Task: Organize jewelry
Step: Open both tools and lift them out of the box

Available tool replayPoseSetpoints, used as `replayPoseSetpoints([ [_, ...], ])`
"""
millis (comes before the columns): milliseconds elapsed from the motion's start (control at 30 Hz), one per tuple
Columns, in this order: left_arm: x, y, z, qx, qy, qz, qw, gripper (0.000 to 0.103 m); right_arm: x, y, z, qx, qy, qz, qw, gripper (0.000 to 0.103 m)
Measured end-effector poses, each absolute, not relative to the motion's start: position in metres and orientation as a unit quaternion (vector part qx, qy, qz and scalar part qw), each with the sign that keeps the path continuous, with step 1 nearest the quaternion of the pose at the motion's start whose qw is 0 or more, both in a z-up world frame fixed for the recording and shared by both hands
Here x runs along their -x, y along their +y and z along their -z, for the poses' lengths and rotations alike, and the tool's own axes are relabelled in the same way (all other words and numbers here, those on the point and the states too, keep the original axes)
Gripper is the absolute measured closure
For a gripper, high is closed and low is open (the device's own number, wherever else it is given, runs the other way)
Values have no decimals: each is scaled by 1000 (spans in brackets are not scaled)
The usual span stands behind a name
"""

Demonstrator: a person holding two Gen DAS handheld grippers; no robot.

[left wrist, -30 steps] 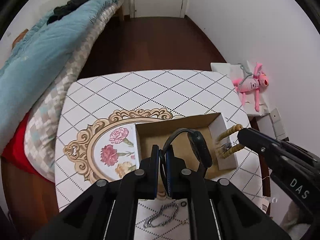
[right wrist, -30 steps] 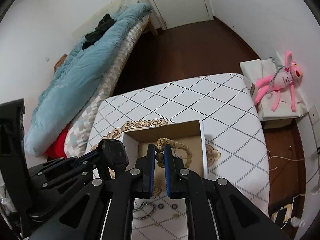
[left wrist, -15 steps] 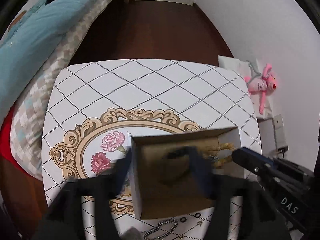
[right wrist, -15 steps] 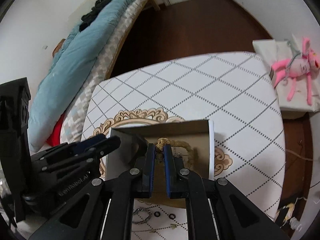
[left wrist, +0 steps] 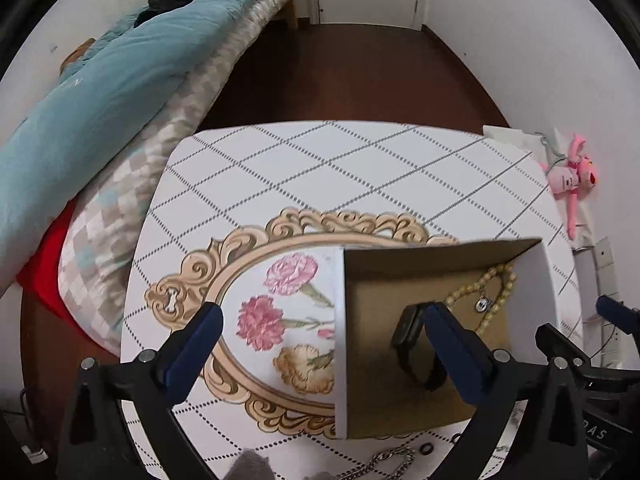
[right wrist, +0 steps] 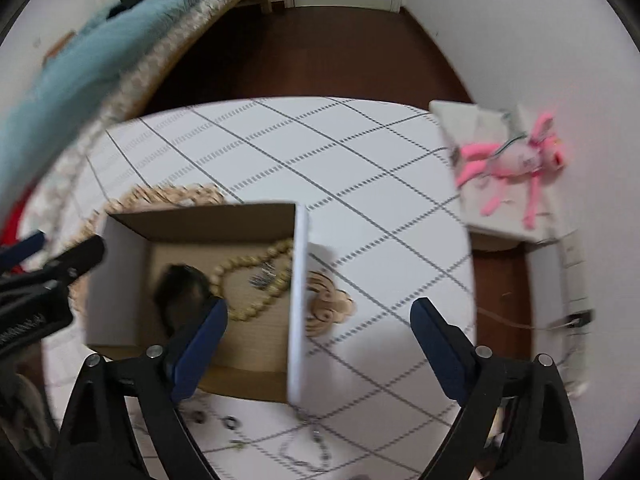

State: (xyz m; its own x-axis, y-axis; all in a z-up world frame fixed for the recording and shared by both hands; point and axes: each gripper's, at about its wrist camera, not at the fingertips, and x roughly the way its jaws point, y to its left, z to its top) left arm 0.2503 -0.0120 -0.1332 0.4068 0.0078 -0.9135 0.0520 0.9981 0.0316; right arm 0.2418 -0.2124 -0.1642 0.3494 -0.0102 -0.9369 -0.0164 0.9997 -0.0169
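An open cardboard box (left wrist: 400, 268) stands on the patterned table; it also shows in the right wrist view (right wrist: 208, 224). Inside lie a black watch (left wrist: 412, 344) and a beige bead necklace (left wrist: 492, 292); both also show in the right wrist view, the watch (right wrist: 180, 284) blurred and the necklace (right wrist: 248, 276) beside it. My left gripper (left wrist: 320, 344) is open and empty above the box's left wall. My right gripper (right wrist: 320, 332) is open and empty above the box's right wall. A silver chain (left wrist: 384, 460) and small dark rings (left wrist: 426, 448) lie on the table in front of the box.
The table (left wrist: 320, 168) has a diamond-grid cloth with a floral oval print. A bed with a blue quilt (left wrist: 100, 92) lies to the left. A pink plush toy (left wrist: 572, 180) lies on white boxes to the right. Dark floor runs to a door behind.
Both grippers have opened. The left let go of the black watch and the right let go of the bead necklace; both now lie in the box. Both grippers have pulled back.
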Motion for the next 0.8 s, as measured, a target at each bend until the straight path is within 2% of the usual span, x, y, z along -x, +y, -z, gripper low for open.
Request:
replayPoseSetpoints([
  [100,-243,-12,138,-28,546,12,837,0,-237,-210,170,23,570,3,821,3],
  [367,-224,-14,125,-25,533,12,846,0,-223,-210,165,20,557,13,830,3],
  [800,-172,-13,71,-15,484,14,875,0,-172,-217,112,5,497,37,867,3],
])
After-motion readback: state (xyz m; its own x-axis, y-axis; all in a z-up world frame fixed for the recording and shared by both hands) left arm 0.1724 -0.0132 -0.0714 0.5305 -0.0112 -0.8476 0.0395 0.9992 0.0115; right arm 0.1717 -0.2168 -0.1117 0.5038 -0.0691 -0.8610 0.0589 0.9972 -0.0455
